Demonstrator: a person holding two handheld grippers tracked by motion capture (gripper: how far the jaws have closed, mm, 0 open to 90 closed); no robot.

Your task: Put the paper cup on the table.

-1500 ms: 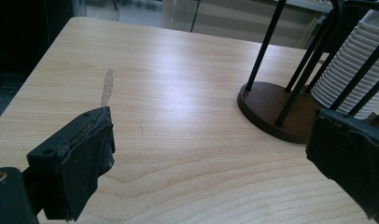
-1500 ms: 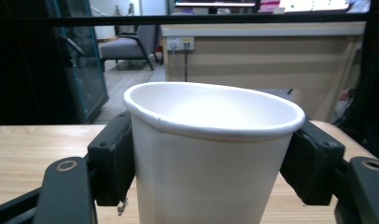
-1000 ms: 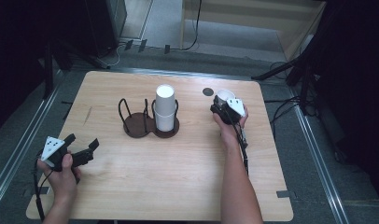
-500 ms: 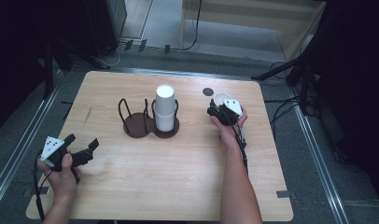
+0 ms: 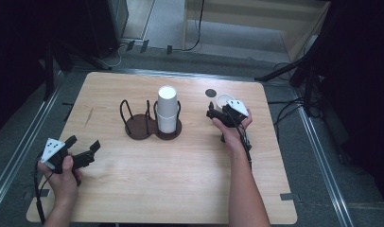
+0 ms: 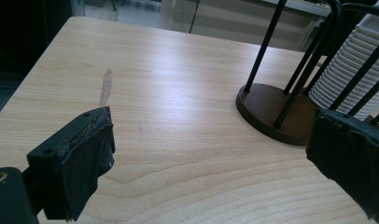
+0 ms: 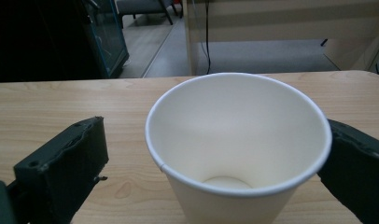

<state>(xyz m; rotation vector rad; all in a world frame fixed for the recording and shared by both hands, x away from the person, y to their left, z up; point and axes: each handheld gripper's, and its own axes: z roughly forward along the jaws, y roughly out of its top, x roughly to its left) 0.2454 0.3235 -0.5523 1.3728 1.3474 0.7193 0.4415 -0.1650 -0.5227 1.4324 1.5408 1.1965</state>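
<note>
Paper cup (image 7: 239, 154) between parted jaws

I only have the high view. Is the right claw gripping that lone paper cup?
Observer: No. In the right gripper view the right claw's jaws have just been opening; the cup stands between them, with a clear gap at the left jaw.
Operator: Anything inside it?
Observer: Empty; its bare white bottom shows.
Operator: And what's in the holder?
Observer: The left gripper view shows ridged rims: a stack of nested cups.
</note>
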